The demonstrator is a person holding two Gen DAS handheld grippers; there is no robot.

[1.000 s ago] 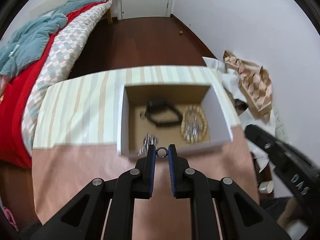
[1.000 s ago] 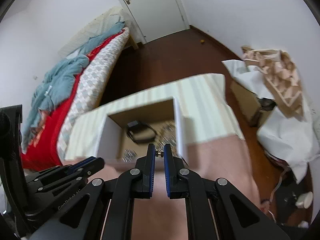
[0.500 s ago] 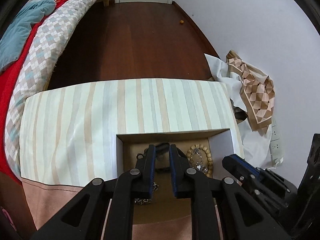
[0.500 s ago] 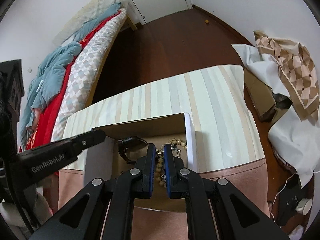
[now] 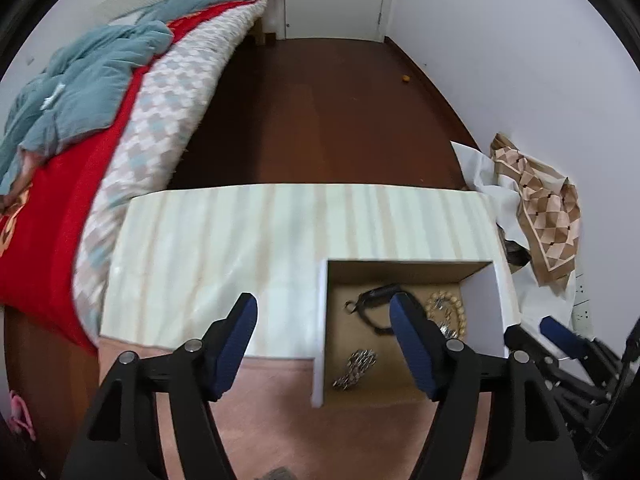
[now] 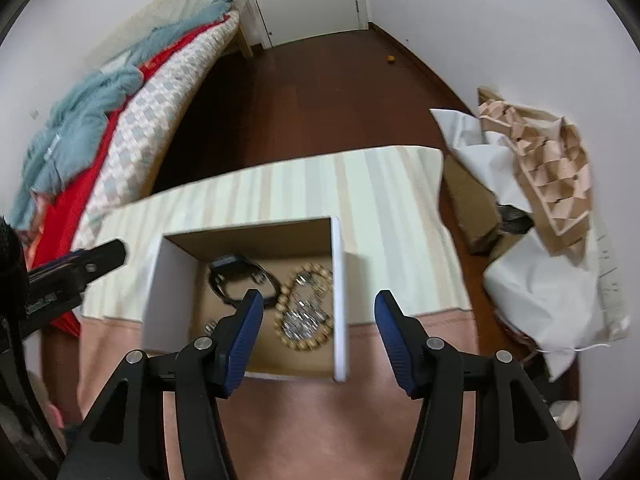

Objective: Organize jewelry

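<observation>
A white-walled cardboard box [image 5: 320,320] [image 6: 338,300] stands on the cloth-covered table. Inside lie a black strap bracelet [image 5: 376,304] [image 6: 240,280], a tan bead bracelet [image 5: 450,314] [image 6: 308,344] and a silver chain [image 5: 356,364]. Silver links [image 6: 304,320] rest inside the bead ring. My left gripper [image 5: 322,308] hovers over the box's left wall, jaws opening, nothing between them. My right gripper [image 6: 319,300] hangs over the box's right half, jaws opening and empty too. Each gripper shows at the edge of the other's view: the right one [image 5: 560,336] and the left one [image 6: 80,260].
The table carries a striped cloth [image 5: 240,240] at the back and a pink cloth [image 6: 300,420] in front. A bed with red and teal covers [image 5: 80,120] runs along the left. White paper and a patterned cardboard piece [image 6: 552,168] are piled to the right, by the wall.
Both grippers were shut on a small silver piece and came forward over the box. Their jaws have now spread wide and no longer hold it.
</observation>
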